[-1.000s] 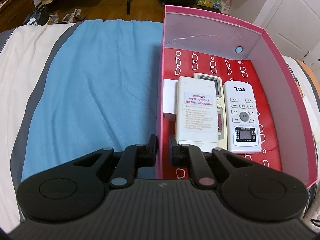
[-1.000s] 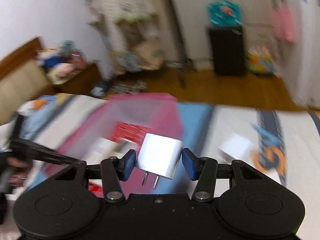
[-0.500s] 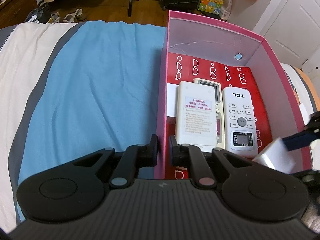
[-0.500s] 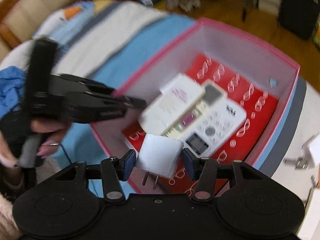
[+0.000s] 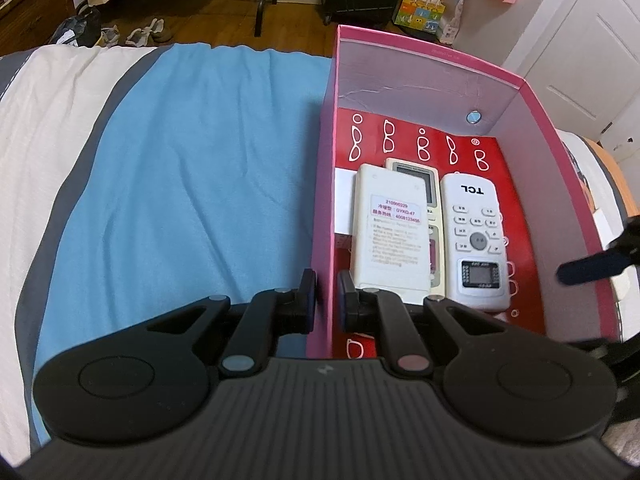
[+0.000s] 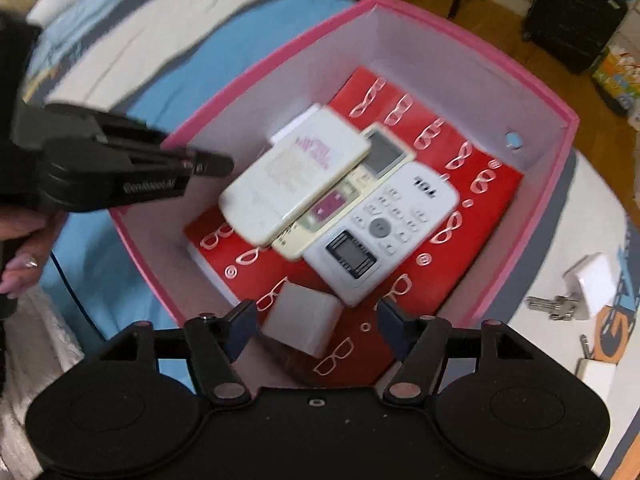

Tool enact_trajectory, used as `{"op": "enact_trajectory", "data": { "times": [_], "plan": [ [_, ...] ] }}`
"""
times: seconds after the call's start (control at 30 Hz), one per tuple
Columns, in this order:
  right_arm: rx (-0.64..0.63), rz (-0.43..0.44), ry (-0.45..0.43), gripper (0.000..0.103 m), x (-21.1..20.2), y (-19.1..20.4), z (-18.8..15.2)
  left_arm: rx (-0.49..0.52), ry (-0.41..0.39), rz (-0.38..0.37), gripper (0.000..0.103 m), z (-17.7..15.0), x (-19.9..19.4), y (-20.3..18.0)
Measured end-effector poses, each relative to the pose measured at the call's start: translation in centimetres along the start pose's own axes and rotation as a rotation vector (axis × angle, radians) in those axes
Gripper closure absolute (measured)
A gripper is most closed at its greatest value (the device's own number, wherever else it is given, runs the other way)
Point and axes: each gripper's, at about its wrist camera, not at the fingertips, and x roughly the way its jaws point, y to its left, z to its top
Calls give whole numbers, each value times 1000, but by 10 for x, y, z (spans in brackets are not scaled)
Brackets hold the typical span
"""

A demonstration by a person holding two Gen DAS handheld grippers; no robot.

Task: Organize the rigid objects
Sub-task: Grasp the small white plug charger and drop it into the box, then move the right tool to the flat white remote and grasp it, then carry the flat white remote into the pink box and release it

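As its jaws open, white charger loose between right claw.

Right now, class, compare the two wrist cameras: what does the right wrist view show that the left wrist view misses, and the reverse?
Only the right wrist view: the white charger block lying in the box between the opening right claw, pads off it, and another white charger out on the bedspread.

Only the left wrist view: the white door and the shoes on the floor.

Both: the pink box holding three remotes, including the TCL remote, with the left claw shut on the box wall.
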Motion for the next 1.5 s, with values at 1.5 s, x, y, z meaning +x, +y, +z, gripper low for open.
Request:
{"op": "enact_trajectory", "data": {
  "times": [1.5],
  "plan": [
    [359, -299, -201, 46, -6, -206, -159, -36, -23, 24, 97, 3, 2, 0]
  ]
}}
